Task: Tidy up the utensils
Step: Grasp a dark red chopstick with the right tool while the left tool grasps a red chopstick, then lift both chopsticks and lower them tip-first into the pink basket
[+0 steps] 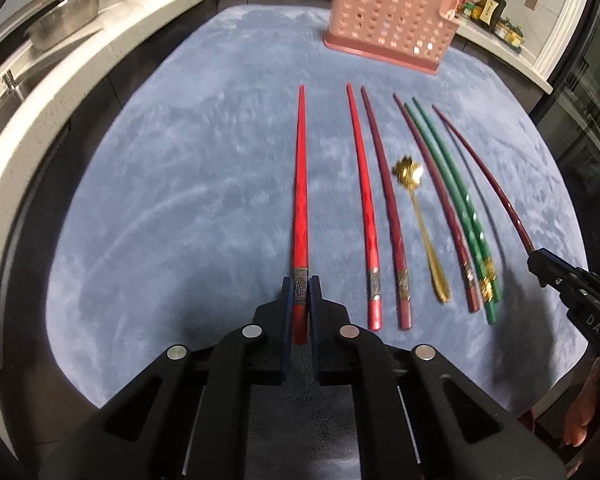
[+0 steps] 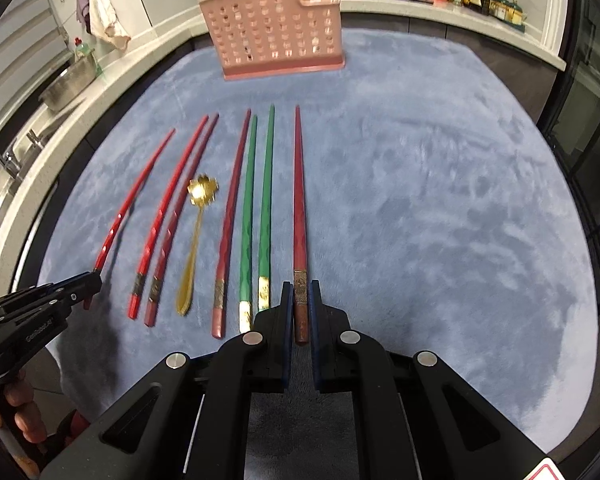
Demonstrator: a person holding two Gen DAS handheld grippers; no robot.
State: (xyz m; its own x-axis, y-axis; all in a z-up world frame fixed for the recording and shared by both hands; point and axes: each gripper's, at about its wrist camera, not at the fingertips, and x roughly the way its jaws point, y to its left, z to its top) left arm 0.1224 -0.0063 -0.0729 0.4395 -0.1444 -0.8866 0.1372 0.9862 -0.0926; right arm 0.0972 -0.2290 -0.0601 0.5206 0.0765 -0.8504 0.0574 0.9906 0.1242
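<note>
My left gripper (image 1: pixel 301 285) is shut on the butt end of a bright red chopstick (image 1: pixel 300 184), which points away over the blue mat. My right gripper (image 2: pixel 301 288) is shut on the butt end of a dark red chopstick (image 2: pixel 299 200). Between them on the mat lie a red chopstick (image 1: pixel 362 204), a maroon chopstick (image 1: pixel 386 208), a gold spoon (image 1: pixel 420 216), another maroon chopstick (image 1: pixel 436 200) and two green chopsticks (image 1: pixel 456 204). A pink perforated utensil holder (image 1: pixel 392 20) stands at the far edge; it also shows in the right wrist view (image 2: pixel 276 28).
The blue mat (image 1: pixel 180 160) covers the table. A white counter (image 1: pixel 100 52) curves around the left and back, with a metal colander (image 1: pixel 64 20) and a sink. Sauce bottles (image 1: pixel 484 4) stand at the back right. A cloth (image 2: pixel 104 12) hangs at the back left.
</note>
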